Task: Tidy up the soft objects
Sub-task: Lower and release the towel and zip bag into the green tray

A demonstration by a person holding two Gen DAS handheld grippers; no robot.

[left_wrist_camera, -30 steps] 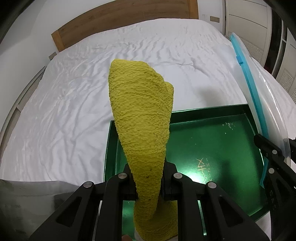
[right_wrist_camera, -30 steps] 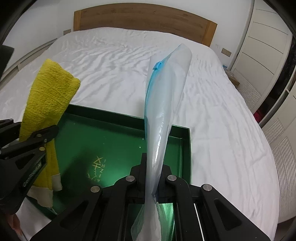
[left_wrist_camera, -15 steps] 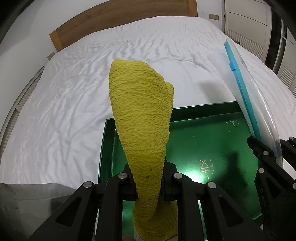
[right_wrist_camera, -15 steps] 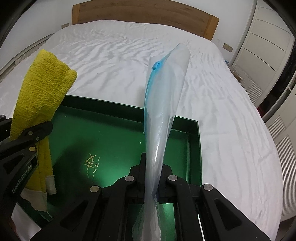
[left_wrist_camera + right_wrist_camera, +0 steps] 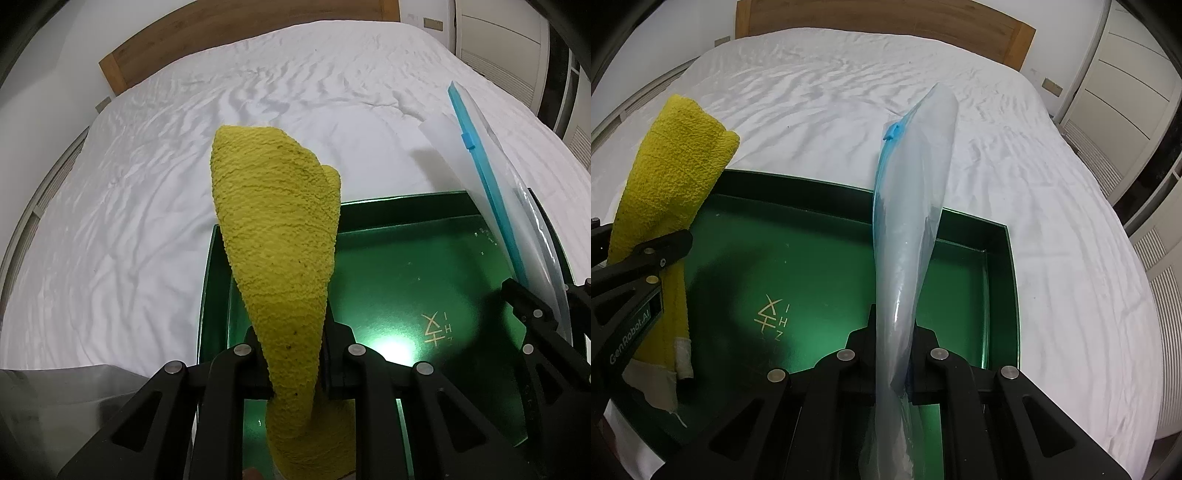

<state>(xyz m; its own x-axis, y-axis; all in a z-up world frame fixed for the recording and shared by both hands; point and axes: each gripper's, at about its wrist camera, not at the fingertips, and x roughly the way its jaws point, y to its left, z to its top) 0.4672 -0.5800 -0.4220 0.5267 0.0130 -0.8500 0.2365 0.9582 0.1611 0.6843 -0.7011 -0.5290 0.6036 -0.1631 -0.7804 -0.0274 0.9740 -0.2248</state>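
Two things are picked up and nothing is put away yet, as far as I can tell. Left gripper (image 5: 295, 363) is clamped on a yellow towel (image 5: 280, 236), right gripper (image 5: 894, 343) is clamped on a clear zip bag (image 5: 910, 206), and both hang side by side over a green tray (image 5: 820, 254) sitting on the bed (image 5: 849, 85). My guess is the towel goes into the bag, so pretty much the whole job is left: bag mouth needs opening, towel stuffed in, strip sealed. Towel is nubby terry, thick and floppy, folded into a long strip with a pale hem at the bottom. Bag is thin, slick, see-through plastic with a blue zip strip (image 5: 484, 177) and small slider. Tray is glossy and hard, shallow walls, gold mark on its floor. Sheet is white and wrinkly.
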